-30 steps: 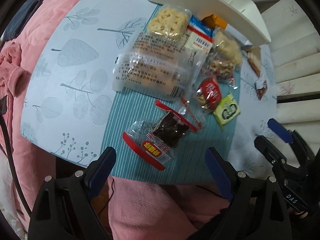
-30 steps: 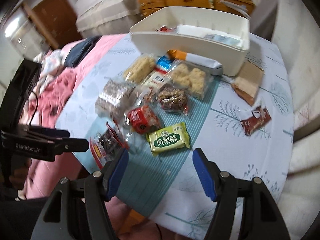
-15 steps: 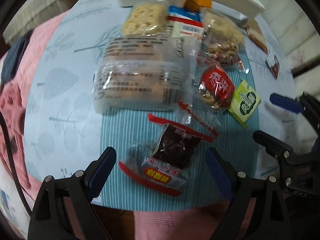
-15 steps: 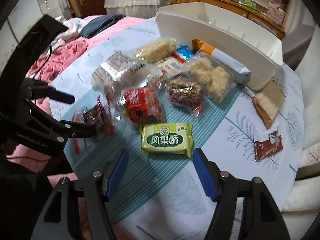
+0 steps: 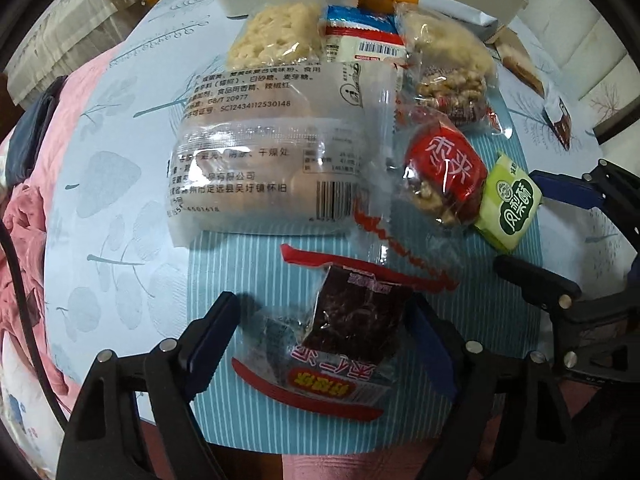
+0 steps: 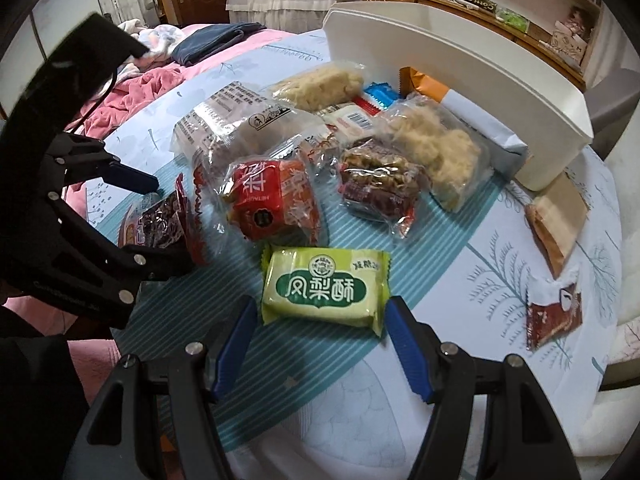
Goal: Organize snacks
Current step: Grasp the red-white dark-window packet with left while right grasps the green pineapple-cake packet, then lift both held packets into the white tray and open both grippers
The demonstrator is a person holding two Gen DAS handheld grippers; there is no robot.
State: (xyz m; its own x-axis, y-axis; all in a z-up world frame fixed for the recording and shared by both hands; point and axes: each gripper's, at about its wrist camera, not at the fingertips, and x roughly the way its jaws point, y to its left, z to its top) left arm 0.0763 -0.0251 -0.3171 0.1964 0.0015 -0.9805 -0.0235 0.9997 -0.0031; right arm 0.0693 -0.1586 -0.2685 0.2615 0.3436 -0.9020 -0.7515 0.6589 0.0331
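Down at the counter (image 5: 120,184) edge, we've got left tongs (image 5: 324,328) closing around the dark snack pack (image 5: 352,320) and right tongs (image 6: 316,336) apart over the green pastry (image 6: 324,286), so crinkly film could easily slip.

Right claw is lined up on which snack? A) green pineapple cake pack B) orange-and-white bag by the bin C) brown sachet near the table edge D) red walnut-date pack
A: in the right wrist view the green pineapple cake pack lies just ahead of the right claw, between its open blue fingers, not yet pinched.
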